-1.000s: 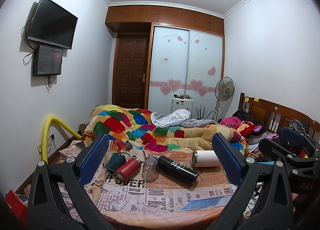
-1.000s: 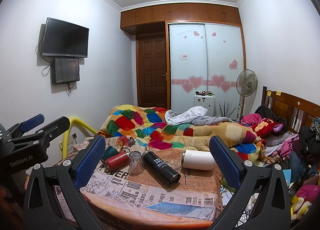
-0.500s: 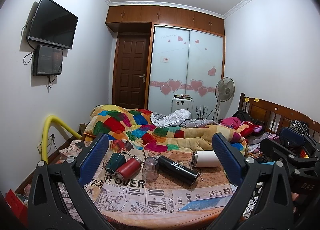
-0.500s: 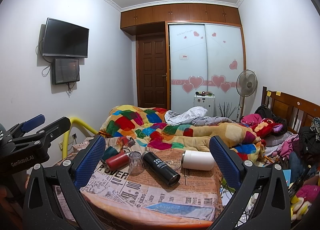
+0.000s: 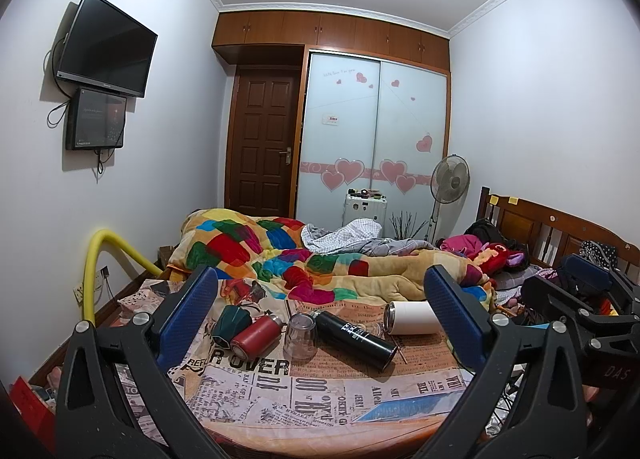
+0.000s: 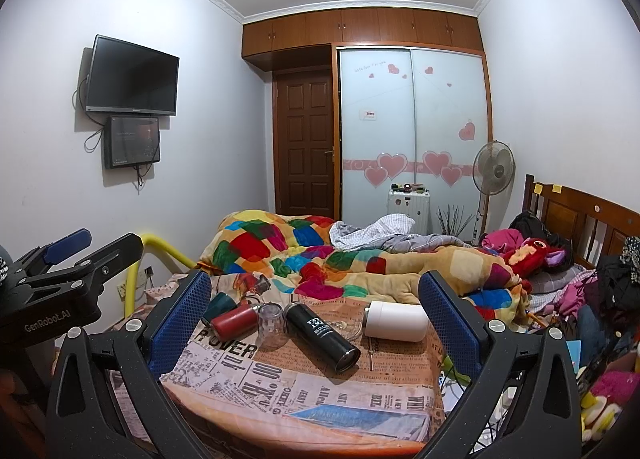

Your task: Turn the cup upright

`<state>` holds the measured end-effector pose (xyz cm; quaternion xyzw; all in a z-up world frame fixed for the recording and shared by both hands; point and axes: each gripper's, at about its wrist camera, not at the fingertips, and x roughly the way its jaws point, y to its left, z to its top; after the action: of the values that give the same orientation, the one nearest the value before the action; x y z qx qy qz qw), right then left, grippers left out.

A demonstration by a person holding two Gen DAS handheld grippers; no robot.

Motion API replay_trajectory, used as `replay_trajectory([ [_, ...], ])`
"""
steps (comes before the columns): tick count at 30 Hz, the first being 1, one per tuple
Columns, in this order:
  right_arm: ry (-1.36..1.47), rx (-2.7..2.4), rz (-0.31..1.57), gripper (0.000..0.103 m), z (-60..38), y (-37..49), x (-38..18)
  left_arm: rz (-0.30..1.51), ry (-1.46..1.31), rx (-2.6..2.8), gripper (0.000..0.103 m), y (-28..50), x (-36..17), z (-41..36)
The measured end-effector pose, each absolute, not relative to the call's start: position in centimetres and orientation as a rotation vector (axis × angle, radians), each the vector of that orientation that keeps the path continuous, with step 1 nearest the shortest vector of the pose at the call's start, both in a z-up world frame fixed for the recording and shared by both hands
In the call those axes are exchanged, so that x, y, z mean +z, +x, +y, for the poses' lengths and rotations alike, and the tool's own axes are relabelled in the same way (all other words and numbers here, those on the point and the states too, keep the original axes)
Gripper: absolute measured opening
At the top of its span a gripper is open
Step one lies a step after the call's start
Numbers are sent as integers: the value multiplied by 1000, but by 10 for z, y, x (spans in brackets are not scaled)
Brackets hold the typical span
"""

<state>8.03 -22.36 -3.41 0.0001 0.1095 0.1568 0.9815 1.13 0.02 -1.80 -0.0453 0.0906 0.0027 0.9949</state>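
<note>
Several cups lie on a newspaper-print cloth (image 5: 280,387) on a table by the bed. A clear glass (image 5: 301,336) (image 6: 270,324) stands upside down in the middle. A red flask (image 5: 256,336) (image 6: 234,322), a dark green cup (image 5: 229,322) (image 6: 216,306), a black flask (image 5: 354,338) (image 6: 322,335) and a white tumbler (image 5: 412,317) (image 6: 396,320) lie on their sides. My left gripper (image 5: 320,323) is open and empty, short of the cups. My right gripper (image 6: 316,323) is open and empty, also short of them.
A colourful blanket (image 5: 320,263) is heaped on the bed just behind the table. A yellow pipe (image 5: 94,271) curves at the left. The wooden headboard (image 5: 560,227) and piled clothes are at the right. Each gripper shows at the edge of the other's view.
</note>
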Motion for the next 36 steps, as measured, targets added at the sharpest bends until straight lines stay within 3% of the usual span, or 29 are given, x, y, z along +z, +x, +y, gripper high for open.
replay_trajectory([
  [23, -8, 310, 251, 103, -220, 84, -43, 201, -103, 11, 103, 22, -20, 5],
  [36, -50, 355, 425, 103, -213, 159, -80, 311, -124, 56, 103, 80, -59, 28],
])
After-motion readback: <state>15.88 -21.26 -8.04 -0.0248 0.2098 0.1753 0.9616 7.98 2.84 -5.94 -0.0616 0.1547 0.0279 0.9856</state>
